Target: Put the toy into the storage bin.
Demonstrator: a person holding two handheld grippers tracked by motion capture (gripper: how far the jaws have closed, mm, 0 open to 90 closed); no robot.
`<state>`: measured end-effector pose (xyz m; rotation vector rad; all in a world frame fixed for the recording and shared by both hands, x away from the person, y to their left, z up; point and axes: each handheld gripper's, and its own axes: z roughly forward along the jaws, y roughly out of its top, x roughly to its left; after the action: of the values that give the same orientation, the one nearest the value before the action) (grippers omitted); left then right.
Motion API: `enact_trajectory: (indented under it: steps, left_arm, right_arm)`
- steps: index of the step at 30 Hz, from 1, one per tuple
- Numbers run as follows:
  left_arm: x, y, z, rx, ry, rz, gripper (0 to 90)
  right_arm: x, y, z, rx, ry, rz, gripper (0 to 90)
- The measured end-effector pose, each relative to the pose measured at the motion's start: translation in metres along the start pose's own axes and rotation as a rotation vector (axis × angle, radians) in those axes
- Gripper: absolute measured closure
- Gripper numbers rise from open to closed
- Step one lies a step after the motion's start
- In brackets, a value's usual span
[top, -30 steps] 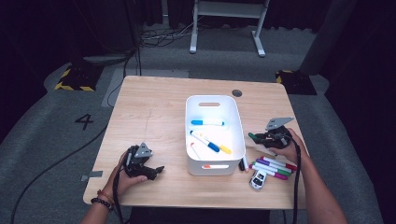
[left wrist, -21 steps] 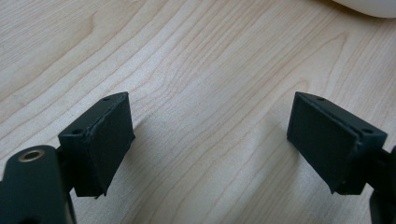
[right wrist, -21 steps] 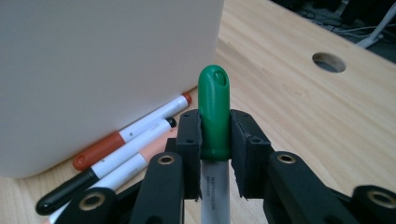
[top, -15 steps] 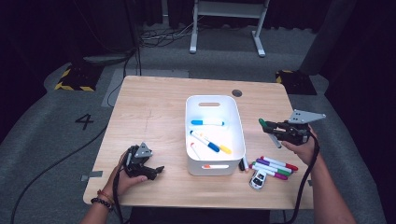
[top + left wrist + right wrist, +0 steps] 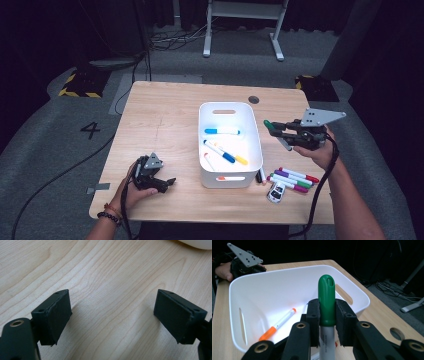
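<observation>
While your right gripper (image 5: 274, 131) clamps the green-capped marker (image 5: 326, 302) just right of the white bin (image 5: 254, 131), it seems pinched near its cap; tilting could drop it outside.

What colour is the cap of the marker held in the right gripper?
Green; the marker's cap shows best in the right gripper view.

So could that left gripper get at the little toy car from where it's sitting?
Probably not without a detour. The left gripper, jaws open, rests on the table left of the white bin. The toy car lies beyond the bin's far side, so the bin blocks the straight path.
</observation>
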<state>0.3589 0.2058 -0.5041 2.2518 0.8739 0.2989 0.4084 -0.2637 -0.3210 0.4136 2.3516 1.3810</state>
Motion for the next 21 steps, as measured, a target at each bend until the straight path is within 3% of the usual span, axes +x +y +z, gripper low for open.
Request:
enact_trajectory:
  steps: [3,9,18,21]
  left_arm:
    - [0.000,0.000,0.000,0.000,0.000,0.001,14.7]
    - [0.000,0.000,0.000,0.000,0.000,0.000,14.8]
    - [0.000,0.000,0.000,0.000,0.001,0.001,14.8]
    - [0.000,0.000,0.000,0.000,0.000,0.000,14.8]
  right_arm:
    - [0.006,0.021,0.008,-0.004,0.023,-0.038,74.9]
    - [0.018,0.041,0.020,-0.002,0.051,-0.078,74.9]
    - [0.041,0.060,0.042,0.025,0.114,-0.097,74.9]
    - [0.051,0.064,0.050,0.062,0.114,-0.124,74.9]
